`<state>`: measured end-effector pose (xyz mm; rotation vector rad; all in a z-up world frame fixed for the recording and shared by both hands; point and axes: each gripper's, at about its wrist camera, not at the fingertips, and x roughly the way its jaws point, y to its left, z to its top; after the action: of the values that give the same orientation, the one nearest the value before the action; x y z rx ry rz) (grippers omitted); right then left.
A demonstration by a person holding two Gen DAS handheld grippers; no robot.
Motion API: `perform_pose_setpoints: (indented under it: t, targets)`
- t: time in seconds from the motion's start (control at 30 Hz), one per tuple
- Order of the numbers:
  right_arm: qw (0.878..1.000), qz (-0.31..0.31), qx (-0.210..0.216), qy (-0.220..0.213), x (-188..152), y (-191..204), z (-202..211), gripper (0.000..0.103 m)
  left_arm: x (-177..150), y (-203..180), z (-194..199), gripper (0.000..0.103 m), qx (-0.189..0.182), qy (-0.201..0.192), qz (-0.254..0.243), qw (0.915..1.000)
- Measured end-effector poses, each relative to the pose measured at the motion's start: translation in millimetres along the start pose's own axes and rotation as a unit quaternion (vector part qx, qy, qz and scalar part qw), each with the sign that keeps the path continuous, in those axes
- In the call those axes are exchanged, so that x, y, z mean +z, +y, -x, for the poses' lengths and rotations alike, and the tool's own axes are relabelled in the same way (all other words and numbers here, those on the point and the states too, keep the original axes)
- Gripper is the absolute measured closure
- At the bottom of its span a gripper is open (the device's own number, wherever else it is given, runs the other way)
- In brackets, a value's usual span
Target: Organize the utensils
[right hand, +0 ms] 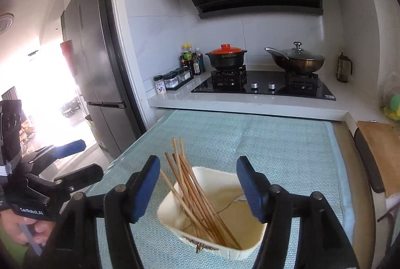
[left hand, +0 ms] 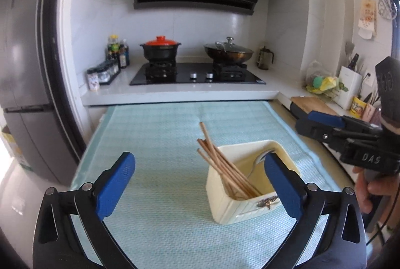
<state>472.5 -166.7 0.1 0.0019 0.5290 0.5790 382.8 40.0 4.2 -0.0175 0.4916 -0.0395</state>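
The left gripper [left hand: 200, 184] hovers low over the near part of the counter [left hand: 160, 194], its jaws spread wide and empty; the right gripper [right hand: 198, 190] hangs just above the cream utensil box [right hand: 212, 219], jaws parted, gripping nothing; that box stands on the pale green mat [right hand: 287, 156] toward the counter's near right side; inside it a bundle of wooden chopsticks [right hand: 197, 196] leans against one corner, tips rising past the rim, and a metal spoon [left hand: 260, 159] rests along the opposite wall; beyond the far edge, a red-lidded black pot [left hand: 160, 48] and a glass-lidded wok [left hand: 228, 52] sit on the stove.
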Motion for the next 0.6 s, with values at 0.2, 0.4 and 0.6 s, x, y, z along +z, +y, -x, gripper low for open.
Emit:
perform_pose_setpoints:
  t: [0.2, 0.4, 0.6]
  targets:
    - [0.999, 0.012, -0.034, -0.024, -35.2, 26.3, 70.6, 0.017, -37.0, -24.7, 56.0, 0.000, 0.104, -0.023, -0.044, 0.9933]
    - [0.994, -0.005, -0.103, -0.043, -84.3, 49.4, 128.7, 0.000, -75.0, -55.1, 97.7, 0.000, 0.125, -0.028, -0.081, 0.9885]
    - [0.989, -0.024, -0.143, -0.022, -118.0, 65.6, 157.5, 0.000, -95.3, -62.5, 115.1, 0.000, 0.043, 0.043, -0.027, 0.9978]
